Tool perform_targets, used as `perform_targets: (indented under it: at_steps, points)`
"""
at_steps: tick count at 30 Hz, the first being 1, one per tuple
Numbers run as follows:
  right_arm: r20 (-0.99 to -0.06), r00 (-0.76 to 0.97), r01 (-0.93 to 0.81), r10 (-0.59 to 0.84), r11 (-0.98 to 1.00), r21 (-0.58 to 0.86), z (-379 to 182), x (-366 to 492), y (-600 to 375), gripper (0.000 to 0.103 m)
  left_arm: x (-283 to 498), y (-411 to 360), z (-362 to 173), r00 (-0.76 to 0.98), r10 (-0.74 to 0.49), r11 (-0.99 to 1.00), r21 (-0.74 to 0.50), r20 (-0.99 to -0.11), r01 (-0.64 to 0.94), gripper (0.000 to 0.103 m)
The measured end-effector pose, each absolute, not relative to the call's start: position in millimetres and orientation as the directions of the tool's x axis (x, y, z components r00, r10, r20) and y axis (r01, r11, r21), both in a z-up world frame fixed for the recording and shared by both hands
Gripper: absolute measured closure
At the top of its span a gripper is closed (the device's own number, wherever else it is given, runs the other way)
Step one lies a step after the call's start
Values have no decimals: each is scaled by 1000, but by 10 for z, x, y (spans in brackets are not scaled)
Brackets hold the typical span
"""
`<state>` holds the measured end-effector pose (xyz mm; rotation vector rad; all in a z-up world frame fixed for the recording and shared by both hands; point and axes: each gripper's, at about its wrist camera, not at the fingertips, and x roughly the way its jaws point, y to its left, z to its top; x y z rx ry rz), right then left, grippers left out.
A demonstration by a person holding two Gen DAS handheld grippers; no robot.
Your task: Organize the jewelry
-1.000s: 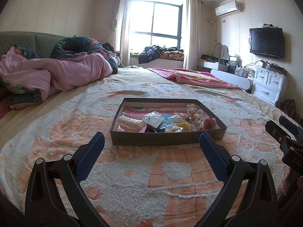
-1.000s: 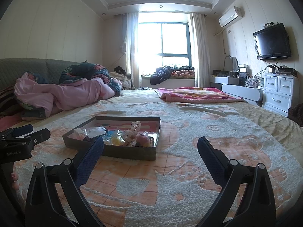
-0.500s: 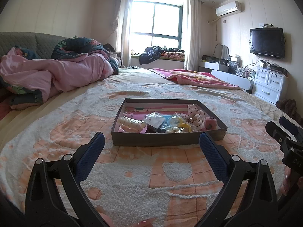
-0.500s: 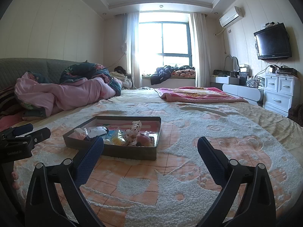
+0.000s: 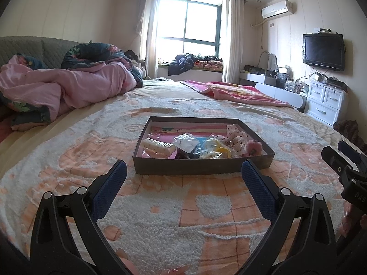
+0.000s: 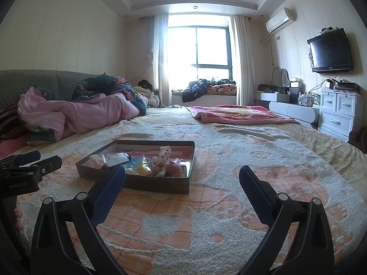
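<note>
Jewelry and hair trinkets heaped in a shallow dark tray (image 5: pixel 201 166) on a fleecy peach-and-white blanket (image 5: pixel 206 224), squarely ahead of the left gripper (image 5: pixel 183 180) and off to the left of the right gripper (image 6: pixel 182 184). Both sets of jaws spread wide and holding nothing — blue pads well apart, hovering above the blanket short of the tray's near wall. Inside, crowded toward the near edge: a cream comb-toothed hair clip (image 5: pixel 158 146) at the left, a clear plastic packet (image 5: pixel 186 142) beside it, yellow pieces in crinkled wrapping (image 5: pixel 218 150) in the middle, a dotted fabric scrunchie (image 5: pixel 236 135) and a pink fluffy bobble (image 5: pixel 253 147) at the right. All judged featherweight. Clip likely stiff and somewhat brittle, best pinched across its narrow body rather than by the teeth. Packets probably slick and crackly, apt to slide out of a shallow bite — better taken by a free corner or a raised fold. Scrunchie and bobble soft, compressible, forgiving of almost any hold. Pieces overlapping, so a careless lift likely to drag a neighbour along. Tray itself apparently light card, prone to skating on the pile unless steadied at a wall by the other gripper. Smaller items beneath the packets too jumbled to make out.
</note>
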<state>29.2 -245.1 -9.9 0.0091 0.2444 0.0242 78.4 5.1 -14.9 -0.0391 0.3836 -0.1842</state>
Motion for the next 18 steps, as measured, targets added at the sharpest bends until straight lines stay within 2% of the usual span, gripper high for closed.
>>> perform_targets:
  at_steps: [12, 16, 18]
  points:
    - [-248, 968, -19, 24, 1000, 24, -120, 313, -2472, 7, 798, 33, -161, 906, -180, 984, -77, -383, 162, 11]
    - [-287, 958, 16, 7, 997, 76, -152, 435, -2648, 7, 989, 287, -217, 880, -147, 983, -168, -451, 78, 11]
    - [-358, 933, 79, -28, 988, 131, -171, 647, -2909, 7, 1129, 462, -256, 861, -98, 982, -188, -499, 3, 11]
